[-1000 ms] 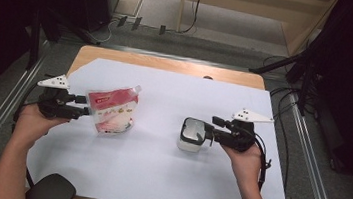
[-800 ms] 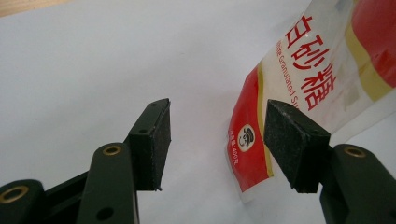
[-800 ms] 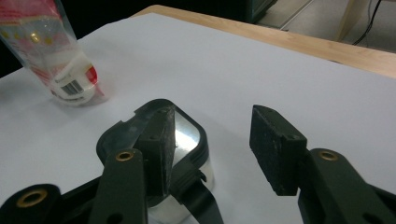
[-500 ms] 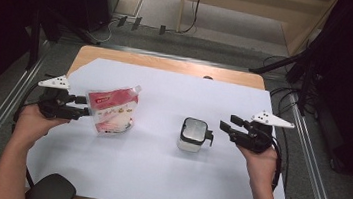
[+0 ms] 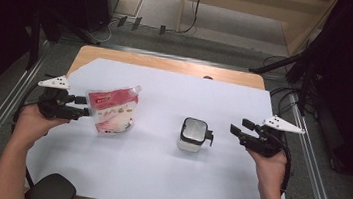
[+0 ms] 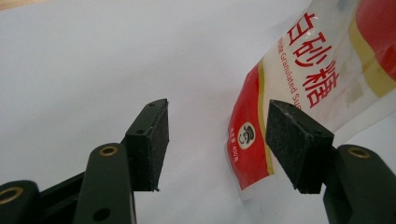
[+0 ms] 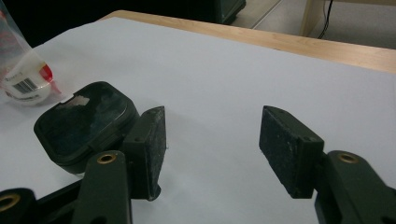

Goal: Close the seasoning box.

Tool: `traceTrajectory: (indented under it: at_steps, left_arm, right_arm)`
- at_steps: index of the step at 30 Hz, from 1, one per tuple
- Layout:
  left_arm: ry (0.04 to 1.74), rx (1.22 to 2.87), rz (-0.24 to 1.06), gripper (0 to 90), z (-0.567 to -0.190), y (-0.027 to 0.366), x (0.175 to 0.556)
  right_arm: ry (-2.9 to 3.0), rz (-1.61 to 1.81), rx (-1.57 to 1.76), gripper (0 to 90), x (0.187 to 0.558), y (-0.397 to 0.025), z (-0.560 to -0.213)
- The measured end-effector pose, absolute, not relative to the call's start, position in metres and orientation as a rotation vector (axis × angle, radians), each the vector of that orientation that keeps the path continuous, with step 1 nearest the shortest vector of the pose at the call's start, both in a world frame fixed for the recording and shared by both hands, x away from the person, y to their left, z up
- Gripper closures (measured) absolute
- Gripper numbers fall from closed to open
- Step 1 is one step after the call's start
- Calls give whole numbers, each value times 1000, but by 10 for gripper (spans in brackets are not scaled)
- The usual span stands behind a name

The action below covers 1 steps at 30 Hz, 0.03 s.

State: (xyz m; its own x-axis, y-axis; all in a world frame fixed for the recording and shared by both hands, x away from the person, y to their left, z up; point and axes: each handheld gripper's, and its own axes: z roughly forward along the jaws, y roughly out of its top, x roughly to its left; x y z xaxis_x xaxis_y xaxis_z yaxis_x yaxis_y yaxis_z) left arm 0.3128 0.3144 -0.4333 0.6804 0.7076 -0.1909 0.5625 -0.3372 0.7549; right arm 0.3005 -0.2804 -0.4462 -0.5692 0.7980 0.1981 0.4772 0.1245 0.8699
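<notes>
Black foam-faced jaws on both tools stand wide, holding nothing. Left gripper sits at the edge of the sugar pouch: glossy, crinkly film, red and clear, slumped on the white-covered bench. Better to pinch the flat sealed margin, not the shifting belly. Right gripper hangs near the small lidded container, dark matte lid, rounded corners.
</notes>
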Motion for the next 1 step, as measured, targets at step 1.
traceTrajectory:
  at_steps: [1]
  left_arm:
    - [977,2035,215,412,-433,314,313]
  right_arm:
    - [2091,1422,1250,418,300,-281,-447]
